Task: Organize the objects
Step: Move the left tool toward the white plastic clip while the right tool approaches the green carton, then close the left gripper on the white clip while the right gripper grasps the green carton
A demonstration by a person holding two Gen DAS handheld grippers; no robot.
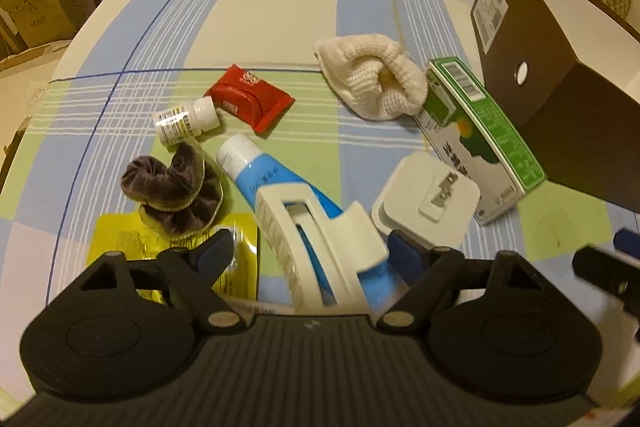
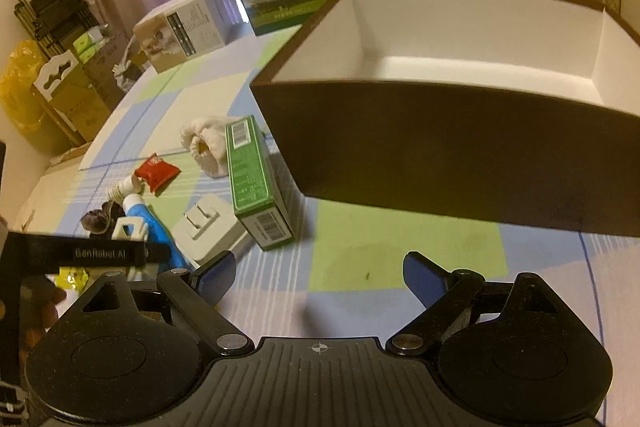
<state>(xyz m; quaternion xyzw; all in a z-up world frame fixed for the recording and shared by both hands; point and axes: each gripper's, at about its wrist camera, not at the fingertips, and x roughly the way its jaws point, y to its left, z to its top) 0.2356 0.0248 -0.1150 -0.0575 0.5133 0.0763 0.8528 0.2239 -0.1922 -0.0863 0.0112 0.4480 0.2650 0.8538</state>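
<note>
Item: white plastic claw hair clip [image 1: 320, 239] on blue-and-white tube [image 1: 264, 175], near counter | your left gripper [image 1: 310, 247] fingers wide, straddling it, long axis running far-left | your right gripper [image 2: 318, 273] wide, empty, nearer the brown white-lined box [image 2: 460, 163] far right.

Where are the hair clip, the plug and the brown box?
hair clip [image 1: 320, 227], left wrist view, on its white upper arm.
plug [image 1: 428, 203], left wrist view, on the white face beside the metal prongs.
brown box [image 2: 460, 155], right wrist view, on its dark near wall.
</note>
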